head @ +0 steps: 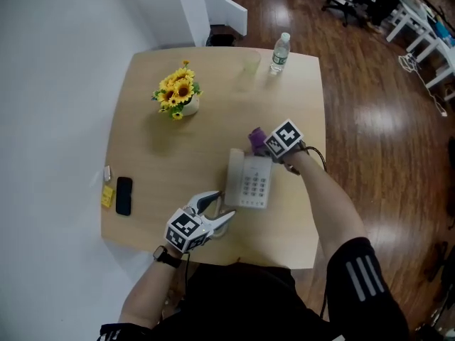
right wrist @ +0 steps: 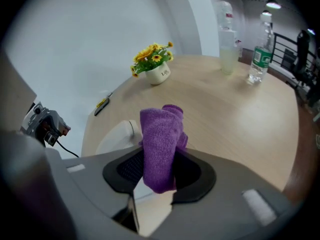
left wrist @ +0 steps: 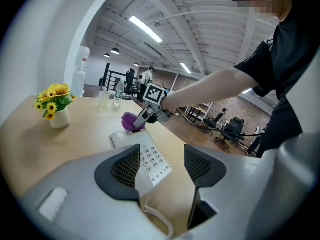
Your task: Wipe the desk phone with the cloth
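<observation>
Grips purple cloth (right wrist: 160,141) in right tool (right wrist: 159,176) at desk phone's (head: 251,181) far end; holds left tool (left wrist: 161,166) open by its near corner.

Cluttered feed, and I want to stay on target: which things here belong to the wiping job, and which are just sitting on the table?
Part of the job:
desk phone
purple cloth, clamped in the right gripper
left gripper, open at the phone's near corner

Just lying about:
sunflower pot
water bottle
cup
black mobile
small yellow item
</observation>
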Demonstrator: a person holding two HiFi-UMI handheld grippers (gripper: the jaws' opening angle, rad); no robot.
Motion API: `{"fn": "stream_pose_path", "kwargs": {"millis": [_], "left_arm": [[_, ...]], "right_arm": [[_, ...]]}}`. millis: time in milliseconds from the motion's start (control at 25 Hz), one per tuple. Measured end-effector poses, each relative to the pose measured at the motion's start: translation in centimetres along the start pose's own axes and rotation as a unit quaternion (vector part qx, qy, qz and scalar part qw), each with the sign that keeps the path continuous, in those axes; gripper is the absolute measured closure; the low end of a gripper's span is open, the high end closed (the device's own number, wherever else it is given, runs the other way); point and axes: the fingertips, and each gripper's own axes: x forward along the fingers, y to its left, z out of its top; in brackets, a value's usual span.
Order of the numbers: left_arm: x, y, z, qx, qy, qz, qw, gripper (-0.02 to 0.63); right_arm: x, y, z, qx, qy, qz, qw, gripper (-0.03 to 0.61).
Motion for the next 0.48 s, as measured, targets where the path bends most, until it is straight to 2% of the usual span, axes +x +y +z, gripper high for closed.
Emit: {"fn": "stream_pose_path", "kwargs": {"millis": [200,480], "left_arm": [[0.7,-0.8,0.6,0.015,0.001,-0.013,0.9998,0.344],[0.3,-1.5,0.6,0.023,0.003,-0.016,0.9996,0.344]], "right_arm": [[-2.5,-2.8,-3.3,0.028,-0.001,-0.029,0.999,0.424],[-4.1,-3.2,-5.5,-0.029,0.020,-0.076,0.996,0.423]]}}
